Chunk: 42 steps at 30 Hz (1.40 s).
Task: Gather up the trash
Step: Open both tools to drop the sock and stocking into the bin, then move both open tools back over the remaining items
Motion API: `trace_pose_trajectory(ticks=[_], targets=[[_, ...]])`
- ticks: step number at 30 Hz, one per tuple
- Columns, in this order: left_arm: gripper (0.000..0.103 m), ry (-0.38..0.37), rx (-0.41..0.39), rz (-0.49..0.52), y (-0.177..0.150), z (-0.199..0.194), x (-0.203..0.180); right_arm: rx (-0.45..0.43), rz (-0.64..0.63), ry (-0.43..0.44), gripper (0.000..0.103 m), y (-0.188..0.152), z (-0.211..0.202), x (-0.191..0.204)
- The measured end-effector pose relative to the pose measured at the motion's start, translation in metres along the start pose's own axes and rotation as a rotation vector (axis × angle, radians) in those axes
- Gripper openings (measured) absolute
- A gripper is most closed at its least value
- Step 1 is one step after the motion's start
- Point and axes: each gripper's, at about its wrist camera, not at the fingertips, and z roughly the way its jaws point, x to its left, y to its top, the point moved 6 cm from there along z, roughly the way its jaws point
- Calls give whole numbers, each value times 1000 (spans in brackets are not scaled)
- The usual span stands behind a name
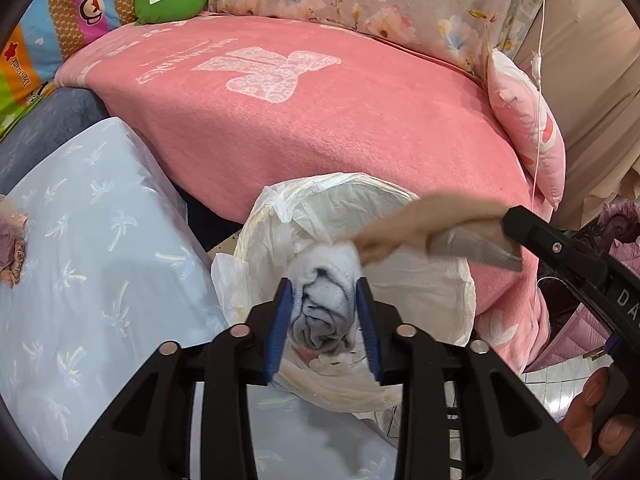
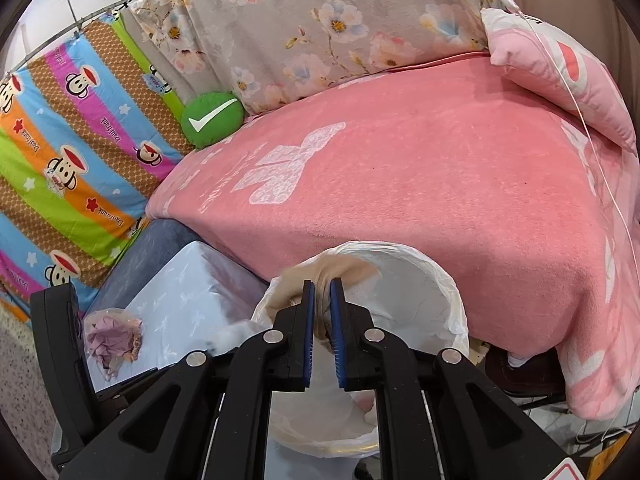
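Observation:
A round bin lined with a white bag (image 1: 440, 220) (image 2: 440, 280) stands against the pink bed. My left gripper (image 1: 324, 292) hangs over the bin's mouth. A rolled white and grey sock (image 1: 324, 312) sits between its blue pads, which touch both of its sides. From the right, my right gripper (image 1: 516, 226) (image 2: 322, 286) reaches over the same bin. Its jaws are nearly together, with a blurred beige stocking (image 1: 416, 226) (image 2: 320, 274) caught between the pads and trailing into the bin.
A pink blanket (image 1: 320, 128) covers the bed behind the bin. On the left, a pale blue cushion (image 1: 80, 260) carries a crumpled purple wad in clear plastic (image 2: 112, 340). A green tick pillow (image 2: 212, 122) and a pink pillow (image 1: 528, 128) lie on the bed. A thin cord (image 1: 538, 92) hangs on the right.

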Motion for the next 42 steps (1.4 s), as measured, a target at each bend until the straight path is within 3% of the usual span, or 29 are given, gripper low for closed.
trace_pose_trajectory(ticks=[3, 7, 25, 42], targets=[[53, 6, -26, -9, 2, -4, 1, -4, 1, 5, 13, 2, -1, 0], [60, 9, -39, -11, 4, -7, 1, -4, -7, 10, 14, 3, -2, 4], [61, 34, -65, -67, 0, -27, 35, 36, -86, 41, 20, -12, 5, 43], [61, 100, -101, -210, -17, -57, 114, 118, -210, 124, 21, -45, 30, 124]])
